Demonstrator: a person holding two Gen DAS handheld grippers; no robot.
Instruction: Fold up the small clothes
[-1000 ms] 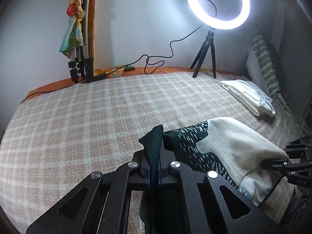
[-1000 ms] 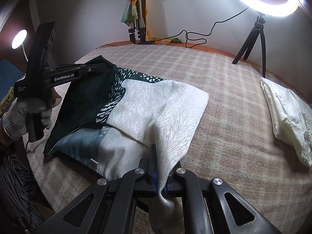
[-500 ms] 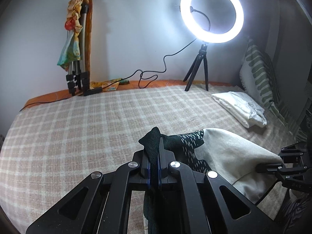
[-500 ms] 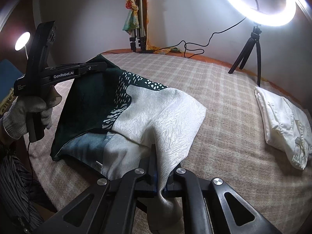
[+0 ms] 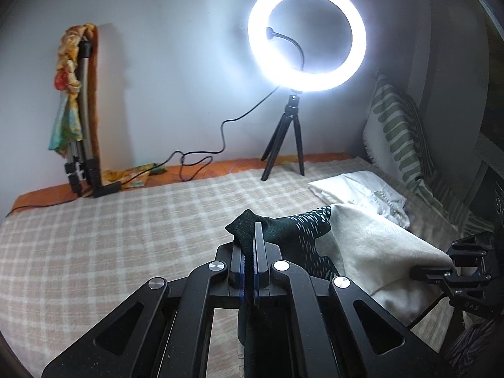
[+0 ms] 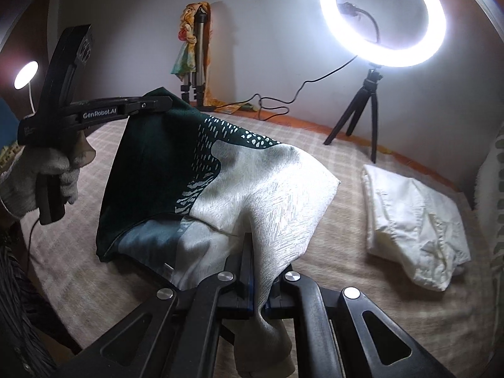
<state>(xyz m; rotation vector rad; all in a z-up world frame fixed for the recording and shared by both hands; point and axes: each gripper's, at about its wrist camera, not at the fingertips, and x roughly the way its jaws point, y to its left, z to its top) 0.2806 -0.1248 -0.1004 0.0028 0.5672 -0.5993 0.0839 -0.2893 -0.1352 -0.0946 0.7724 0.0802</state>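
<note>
A small garment point(image 6: 239, 182), dark green on one side and cream on the other with a white speckled pattern, hangs lifted above the checked bed between both grippers. My left gripper point(image 5: 250, 252) is shut on its dark green corner; it also shows in the right wrist view point(image 6: 157, 105), held by a gloved hand. My right gripper point(image 6: 258, 271) is shut on the cream corner and shows at the right edge of the left wrist view point(image 5: 441, 267). The garment point(image 5: 362, 245) sags in the middle.
A checked blanket point(image 5: 110, 230) covers the bed. A folded white cloth point(image 6: 412, 217) lies at the right. A lit ring light on a tripod point(image 5: 307, 37) stands at the back, its cable trailing left. A folded tripod with a scarf point(image 5: 82, 110) leans on the wall. A striped pillow point(image 5: 397, 132) stands right.
Both grippers have risen with the garment, lifting it off the bed; more of the wall and ring light has come into view.
</note>
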